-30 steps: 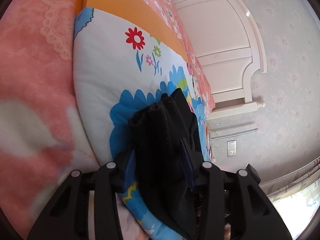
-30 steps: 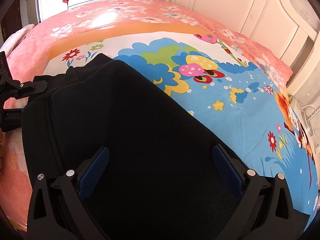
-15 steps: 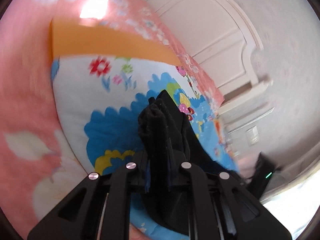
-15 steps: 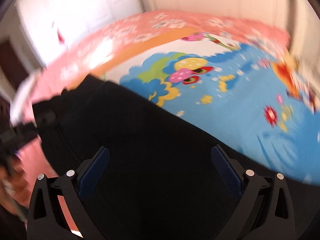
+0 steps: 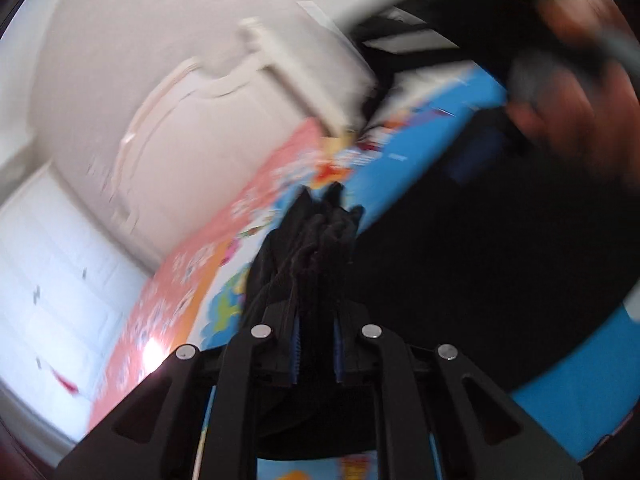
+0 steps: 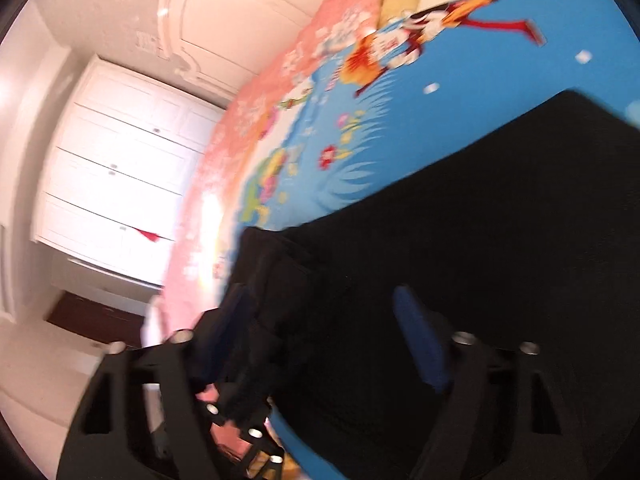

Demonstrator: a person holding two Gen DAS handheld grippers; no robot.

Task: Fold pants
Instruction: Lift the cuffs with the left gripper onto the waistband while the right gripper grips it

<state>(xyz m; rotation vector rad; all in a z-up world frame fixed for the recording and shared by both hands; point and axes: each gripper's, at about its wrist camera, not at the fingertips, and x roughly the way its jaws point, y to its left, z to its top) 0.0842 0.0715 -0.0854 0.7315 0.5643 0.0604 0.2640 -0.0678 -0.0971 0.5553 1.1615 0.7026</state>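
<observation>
Both views have rolled and blurred since a second ago. Left wrist view: the left tool (image 5: 316,354), then wider, is clamped on a bunched edge of the black fabric pants (image 5: 460,272), which lie across the blue cartoon-print bed cover (image 5: 404,160). Right wrist view: the right tool (image 6: 332,340) has just been closing, its blue pads (image 6: 420,344) astride the pants (image 6: 480,220) without pinching them.

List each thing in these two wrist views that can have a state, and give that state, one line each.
Left hand-held gripper: shut on a bunched edge of the pants.
Right hand-held gripper: open, jaws just closing, cloth between them.
Pants: black, partly lifted, rest spread on the bedspread.
Bedspread: laid flat.
</observation>
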